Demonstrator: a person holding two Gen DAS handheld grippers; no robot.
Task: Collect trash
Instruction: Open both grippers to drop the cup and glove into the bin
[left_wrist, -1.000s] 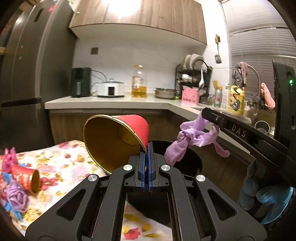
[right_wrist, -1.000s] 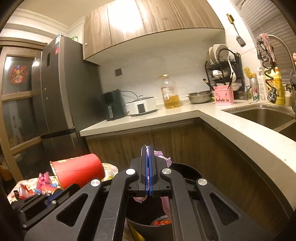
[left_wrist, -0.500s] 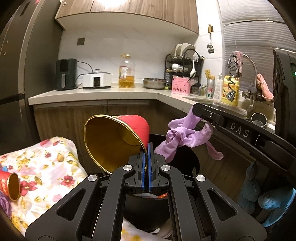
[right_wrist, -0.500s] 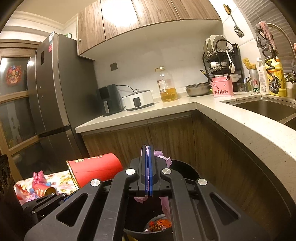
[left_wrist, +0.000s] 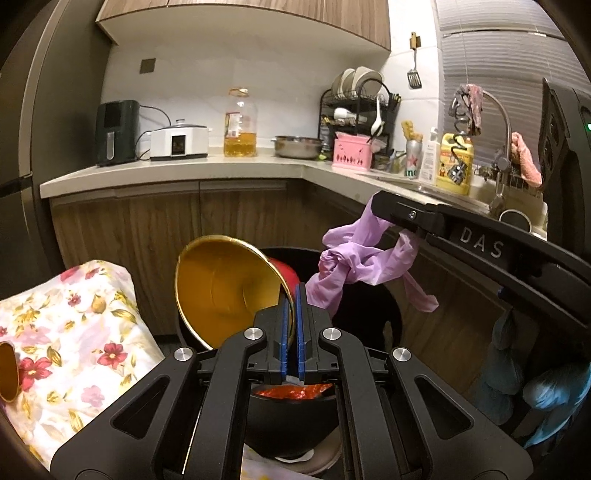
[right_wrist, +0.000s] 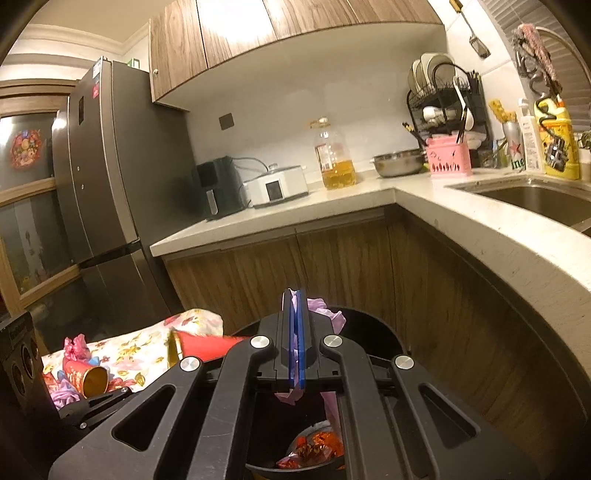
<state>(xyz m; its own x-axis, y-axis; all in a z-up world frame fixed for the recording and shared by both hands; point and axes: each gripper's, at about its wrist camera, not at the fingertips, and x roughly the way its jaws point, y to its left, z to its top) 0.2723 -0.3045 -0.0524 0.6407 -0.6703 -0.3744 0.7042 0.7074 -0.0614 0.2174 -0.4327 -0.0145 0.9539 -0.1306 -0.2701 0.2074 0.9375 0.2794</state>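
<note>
My left gripper (left_wrist: 293, 295) pinches the rim of a large red cup (left_wrist: 225, 288) with a gold lining, its jaws opening at this moment with the rim between the blue pads. The cup is tipped on its side above the black trash bin (left_wrist: 384, 314). My right gripper (right_wrist: 294, 295) is clenched on a knotted purple plastic bag (left_wrist: 354, 262), which dangles over the same bin.

Only the left wrist view shows the whole bag, hanging free from the right gripper's tip, and a blue-gloved hand (left_wrist: 554, 391) low at the right. Only the right wrist view shows the fridge (right_wrist: 110, 177), the sink (right_wrist: 535, 195) in the desk (right_wrist: 480, 221), and a small red cup (right_wrist: 86, 373) lying beside a pink scrap on the floral cloth (right_wrist: 140, 350). Both views show red wrappers (right_wrist: 314, 446) at the bottom of the bin.

Both grippers point slightly downward over the bin's mouth, the right one reaching in from the left view's right edge.

Against 1 second ago, both hands have dropped closer to the bin: its inside and the wrappers are now plain, and the floral cloth has slid toward the left edge.
</note>
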